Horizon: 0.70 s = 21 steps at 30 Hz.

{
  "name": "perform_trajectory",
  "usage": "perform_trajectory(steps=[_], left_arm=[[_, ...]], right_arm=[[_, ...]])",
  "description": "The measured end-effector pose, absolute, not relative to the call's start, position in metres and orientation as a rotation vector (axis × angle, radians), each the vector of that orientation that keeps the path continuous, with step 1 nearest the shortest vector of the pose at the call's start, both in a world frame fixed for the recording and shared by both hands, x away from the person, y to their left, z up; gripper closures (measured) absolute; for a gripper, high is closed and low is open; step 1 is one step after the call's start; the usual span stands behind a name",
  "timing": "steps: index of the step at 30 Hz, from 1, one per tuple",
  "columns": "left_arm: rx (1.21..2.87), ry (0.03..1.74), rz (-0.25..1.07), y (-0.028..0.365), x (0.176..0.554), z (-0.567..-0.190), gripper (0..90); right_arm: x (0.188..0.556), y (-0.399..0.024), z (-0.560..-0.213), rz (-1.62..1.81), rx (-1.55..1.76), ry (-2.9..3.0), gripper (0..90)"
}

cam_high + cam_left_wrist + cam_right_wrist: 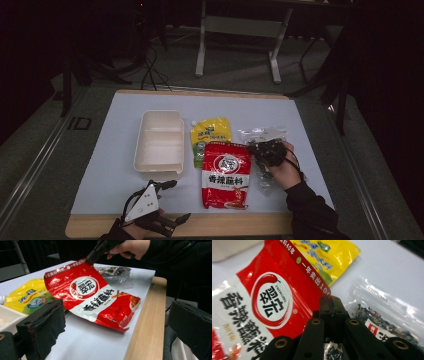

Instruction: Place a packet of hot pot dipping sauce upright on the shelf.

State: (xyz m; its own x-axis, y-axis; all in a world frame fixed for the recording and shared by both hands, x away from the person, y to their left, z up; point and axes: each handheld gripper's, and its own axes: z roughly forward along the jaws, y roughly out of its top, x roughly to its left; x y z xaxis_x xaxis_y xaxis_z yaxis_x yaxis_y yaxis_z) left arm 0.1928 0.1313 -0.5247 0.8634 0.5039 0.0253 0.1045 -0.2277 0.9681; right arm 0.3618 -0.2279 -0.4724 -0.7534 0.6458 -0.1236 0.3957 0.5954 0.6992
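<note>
- Red sauce packet (226, 175): lies on the table (110, 165) just right of the white two-compartment tray (160, 141), long axis running from the near table edge toward the far edge, print upright to the person. In the left gripper view its far corner (86, 263) is lifted off the table.
- Right gripper (331, 300): fingers clenched on the top right corner of the red sauce packet; the right gripper view shows the two black tips pressed together on the packet's edge. In the high view the right hand (280, 162) sits right of the packet, over the clear bag.
- Left gripper (172, 200): fingers released and spread, nothing between them, at the near table edge below the tray.
- Writing: large black Chinese characters on the packet's white band; a red oval logo reading "CUIHONG"; a strip of white characters with "40" along the top edge.
- Yellow pouch (211, 135): directly beyond the red packet, its lower end tucked under it; label too small to read.
- Clear bag (384, 315): right of the red packet, holding dark dried pieces.
</note>
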Motion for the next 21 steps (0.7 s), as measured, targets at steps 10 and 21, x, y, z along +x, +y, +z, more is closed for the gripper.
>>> perform_trajectory(steps=[10, 21], left_arm=[[1.774, 0.543, 0.42, 0.134, 0.196, -0.517, 4.1], [1.802, 0.575, 0.37, 0.132, 0.199, -0.501, 2.9]], right_arm=[[0.333, -0.229, -0.443, 1.005, 0.744, 2.427, 89.8], [0.301, -0.226, -0.413, 1.075, 0.624, 2.392, 89.9]])
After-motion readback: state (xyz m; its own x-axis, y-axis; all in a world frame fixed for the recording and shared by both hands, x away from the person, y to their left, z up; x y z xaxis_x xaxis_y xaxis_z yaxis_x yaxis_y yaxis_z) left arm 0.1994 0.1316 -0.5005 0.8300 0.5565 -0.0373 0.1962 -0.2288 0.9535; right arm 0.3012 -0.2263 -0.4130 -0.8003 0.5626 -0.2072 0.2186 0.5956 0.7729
